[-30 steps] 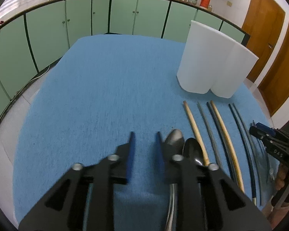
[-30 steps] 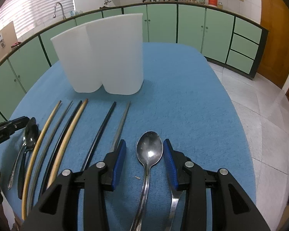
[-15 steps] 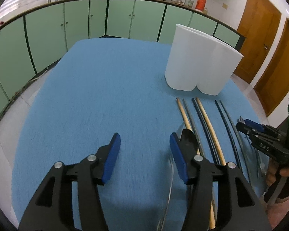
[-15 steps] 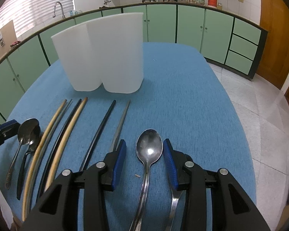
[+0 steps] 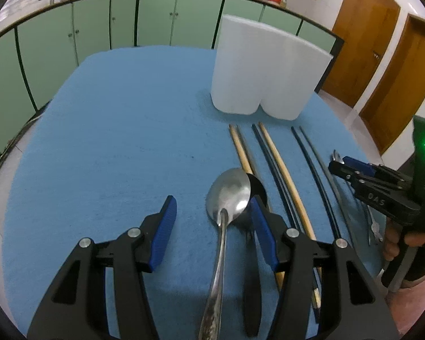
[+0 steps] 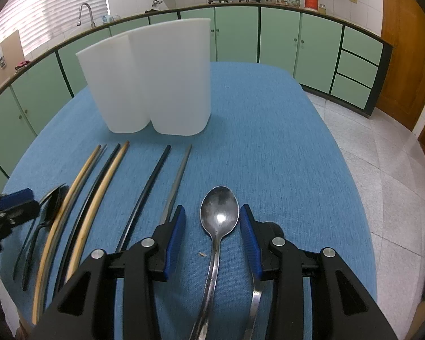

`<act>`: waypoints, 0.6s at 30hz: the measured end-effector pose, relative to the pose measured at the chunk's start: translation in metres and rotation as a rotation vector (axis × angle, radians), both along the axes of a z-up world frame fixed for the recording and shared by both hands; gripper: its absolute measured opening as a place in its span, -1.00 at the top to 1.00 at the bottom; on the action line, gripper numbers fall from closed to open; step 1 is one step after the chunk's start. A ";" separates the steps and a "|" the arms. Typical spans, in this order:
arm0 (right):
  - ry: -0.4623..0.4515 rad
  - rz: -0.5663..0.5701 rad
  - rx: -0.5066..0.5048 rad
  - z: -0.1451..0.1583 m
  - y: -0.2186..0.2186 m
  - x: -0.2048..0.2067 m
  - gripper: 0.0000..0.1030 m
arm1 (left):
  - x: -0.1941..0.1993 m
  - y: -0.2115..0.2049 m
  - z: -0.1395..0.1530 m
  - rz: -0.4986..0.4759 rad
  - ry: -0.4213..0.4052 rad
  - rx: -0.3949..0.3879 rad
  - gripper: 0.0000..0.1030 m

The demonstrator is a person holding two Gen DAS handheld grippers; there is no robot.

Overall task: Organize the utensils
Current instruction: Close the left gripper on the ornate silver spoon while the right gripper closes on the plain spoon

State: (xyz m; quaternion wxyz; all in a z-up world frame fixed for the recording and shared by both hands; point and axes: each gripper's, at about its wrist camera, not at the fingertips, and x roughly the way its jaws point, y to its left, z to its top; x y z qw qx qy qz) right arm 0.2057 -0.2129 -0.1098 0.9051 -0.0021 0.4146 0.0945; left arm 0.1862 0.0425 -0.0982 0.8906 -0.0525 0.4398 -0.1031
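Your left gripper (image 5: 214,218) stands open over the blue tablecloth (image 5: 113,141), its jaws having just been spreading. A steel spoon (image 5: 228,195) lies between them, bowl up and close to the right pad, but neither pad presses on it. A dark spoon (image 5: 257,189) sits just behind it, partly under the right finger, its handle running back beneath the gripper.

Your right gripper (image 6: 212,232) is also released. Its blue pads flank another steel spoon (image 6: 219,209) lying on the cloth, with a gap on each side. A second metal handle (image 6: 253,306) passes under the right finger; its head is hidden.

Between the two grippers lie the chopsticks in a row: a tan one (image 6: 82,175) and a thin grey one beside it, a black one (image 6: 99,181) paired with another tan one (image 6: 104,181), then a black stick (image 6: 147,192) and a grey stick (image 6: 178,178) nearest your right gripper. All point toward the white holder (image 6: 155,79), which stands upright with two compartments just beyond their tips.

Nothing sits between the sticks and the holder. A small crumb (image 6: 202,254) lies on the cloth by the right spoon's handle. Green cabinets (image 6: 280,39) ring the table.
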 end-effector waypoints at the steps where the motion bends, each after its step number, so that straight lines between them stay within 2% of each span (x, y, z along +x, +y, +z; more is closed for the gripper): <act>1: -0.001 0.000 0.000 0.000 0.000 0.000 0.22 | 0.004 -0.001 -0.003 -0.003 0.014 -0.006 -0.02; 6: -0.003 0.000 0.003 -0.001 0.000 -0.001 0.22 | 0.011 -0.002 -0.005 -0.018 0.021 -0.018 0.06; 9: -0.004 -0.002 0.003 -0.001 -0.001 -0.001 0.22 | 0.014 -0.003 -0.007 -0.030 0.025 -0.018 0.32; 18: -0.006 -0.007 -0.010 -0.001 0.001 -0.001 0.22 | 0.014 -0.011 -0.007 -0.037 0.005 -0.010 0.37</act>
